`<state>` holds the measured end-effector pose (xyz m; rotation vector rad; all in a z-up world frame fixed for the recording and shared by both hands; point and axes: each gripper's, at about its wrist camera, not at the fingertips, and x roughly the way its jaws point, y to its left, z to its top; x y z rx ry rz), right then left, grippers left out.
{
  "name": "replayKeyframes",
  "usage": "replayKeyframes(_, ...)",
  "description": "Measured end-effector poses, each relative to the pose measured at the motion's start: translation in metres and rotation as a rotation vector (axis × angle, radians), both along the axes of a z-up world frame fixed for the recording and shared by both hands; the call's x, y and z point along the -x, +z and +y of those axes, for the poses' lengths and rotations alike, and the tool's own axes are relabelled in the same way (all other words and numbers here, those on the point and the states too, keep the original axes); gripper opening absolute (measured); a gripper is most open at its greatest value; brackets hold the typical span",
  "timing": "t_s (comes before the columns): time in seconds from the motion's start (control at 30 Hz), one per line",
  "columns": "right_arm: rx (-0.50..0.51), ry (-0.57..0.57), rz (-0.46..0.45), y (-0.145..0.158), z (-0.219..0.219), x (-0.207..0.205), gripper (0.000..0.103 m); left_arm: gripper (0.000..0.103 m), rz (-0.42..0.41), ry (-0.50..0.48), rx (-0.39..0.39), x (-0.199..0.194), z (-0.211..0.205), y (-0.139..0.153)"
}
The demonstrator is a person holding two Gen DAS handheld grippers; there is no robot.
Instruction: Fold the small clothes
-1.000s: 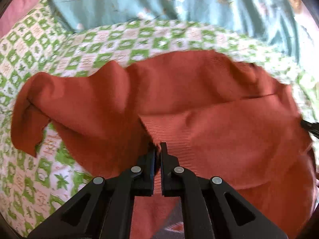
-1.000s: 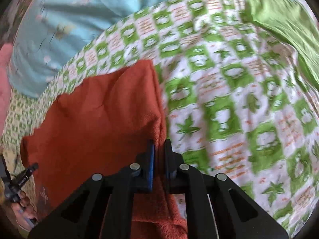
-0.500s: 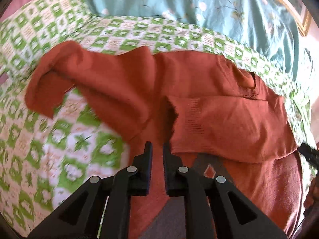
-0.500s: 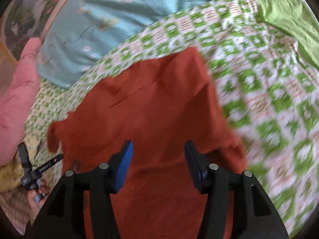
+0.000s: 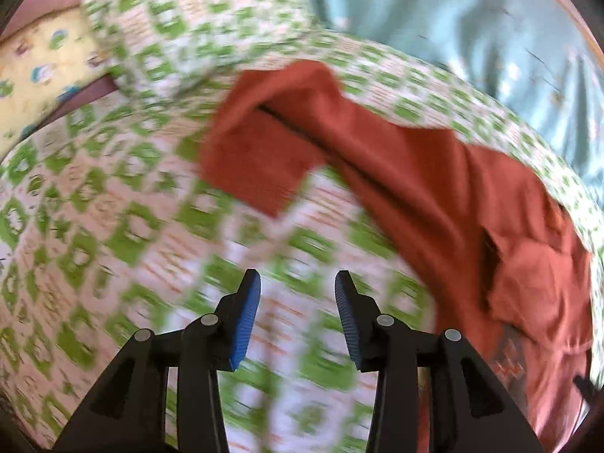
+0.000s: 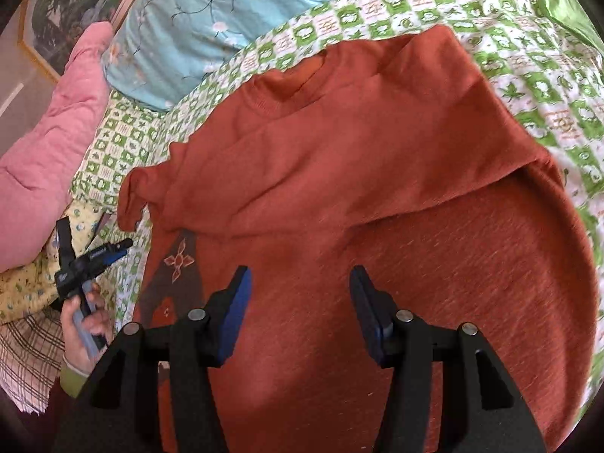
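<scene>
Both grippers apart, sweater lying on the bed

The right gripper [image 6: 298,287] hangs released over the rust sweater [image 6: 377,173], nothing between its jaws; the left gripper [image 5: 298,294], whose jaws have just been opening, is empty over the green-checked sheet [image 5: 113,226] (blurred). Beyond lie one sleeve, spread leftward, then a blue quilt [image 6: 211,11].

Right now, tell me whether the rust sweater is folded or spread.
Partly folded: the rust sweater has one sleeve laid across its body; the other sleeve trails out.
</scene>
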<state>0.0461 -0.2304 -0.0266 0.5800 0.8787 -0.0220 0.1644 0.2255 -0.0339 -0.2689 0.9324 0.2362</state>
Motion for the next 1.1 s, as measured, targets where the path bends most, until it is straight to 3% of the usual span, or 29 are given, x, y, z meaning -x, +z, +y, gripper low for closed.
replayKeyframes(0.17,-0.001,0.023,0.002,0.0,0.013,0.0,0.055,0.048,-0.023,0.125,0.031,-0.018,0.047,0.002)
replayKeyframes(0.37,-0.015,0.044,-0.033,0.01,0.025,-0.001,0.055,0.052,0.006,0.14,-0.018,-0.06,0.066,-0.009)
replayKeyframes(0.43,-0.012,0.062,-0.035,0.012,0.03,-0.004,0.055,0.034,0.007,0.122,-0.05,-0.073,0.065,-0.014)
replayKeyframes(0.47,-0.013,0.068,-0.036,0.013,0.032,-0.004,0.055,0.01,0.005,0.103,-0.064,-0.076,0.062,-0.015)
replayKeyframes(0.57,-0.015,0.077,-0.033,0.012,0.035,-0.005,0.055,0.002,-0.008,0.076,-0.11,-0.076,0.047,-0.005)
replayKeyframes(0.73,-0.024,0.045,-0.056,0.012,0.029,0.004,0.055,0.0,-0.088,-0.029,-0.075,-0.048,0.014,0.033)
replayKeyframes(0.87,-0.036,0.023,-0.07,0.015,0.022,0.014,0.055,0.0,-0.186,-0.168,0.015,-0.022,-0.032,0.073)
replayKeyframes(0.97,-0.036,-0.006,-0.092,0.019,0.015,0.023,0.055,0.0,-0.24,-0.294,0.073,-0.013,-0.084,0.1)
replayKeyframes(1.1,-0.041,-0.043,-0.108,0.023,0.002,0.037,0.055,0.0,-0.249,-0.444,0.158,-0.01,-0.154,0.114)
